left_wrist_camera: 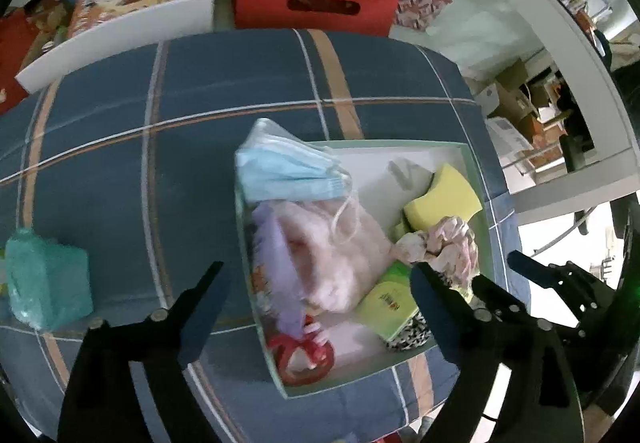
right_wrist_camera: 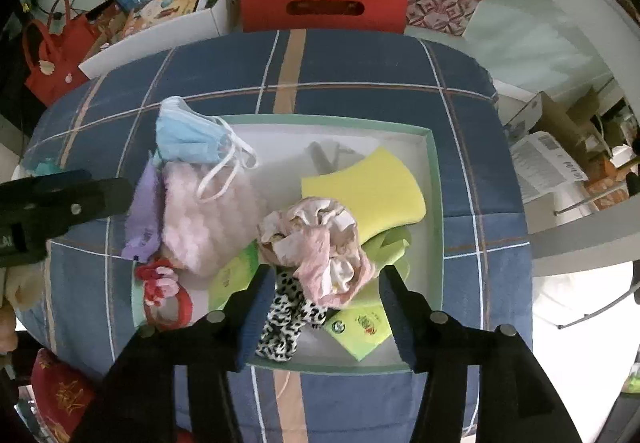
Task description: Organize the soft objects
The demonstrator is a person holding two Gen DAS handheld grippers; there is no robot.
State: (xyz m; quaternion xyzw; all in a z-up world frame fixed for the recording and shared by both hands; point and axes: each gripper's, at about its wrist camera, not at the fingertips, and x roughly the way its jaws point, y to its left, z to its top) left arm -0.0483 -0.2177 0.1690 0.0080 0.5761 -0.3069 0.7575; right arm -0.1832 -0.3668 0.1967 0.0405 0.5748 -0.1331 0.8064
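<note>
Two grippers hang over a green-rimmed box (right_wrist_camera: 434,179) on the plaid-covered surface (right_wrist_camera: 360,63), and both stand spread wide, holding nothing. The right gripper (right_wrist_camera: 326,307) brackets a crumpled pink scrunchie (right_wrist_camera: 320,243) lying on top of a leopard-print fabric piece (right_wrist_camera: 286,323); light, limp stuff that should squash on contact, so I'd pinch its bunched middle. The left gripper (left_wrist_camera: 316,307) hovers above a fluffy pink cloth (left_wrist_camera: 340,255) near the box's left wall. Blue pleated face masks (right_wrist_camera: 184,135) drape over the rim, their thin ear loops likely to snag. A yellow sponge (right_wrist_camera: 368,195), springy and curved, sits toward the far right. One teal wrapped pack (left_wrist_camera: 46,279) waits outside, well apart.
</note>
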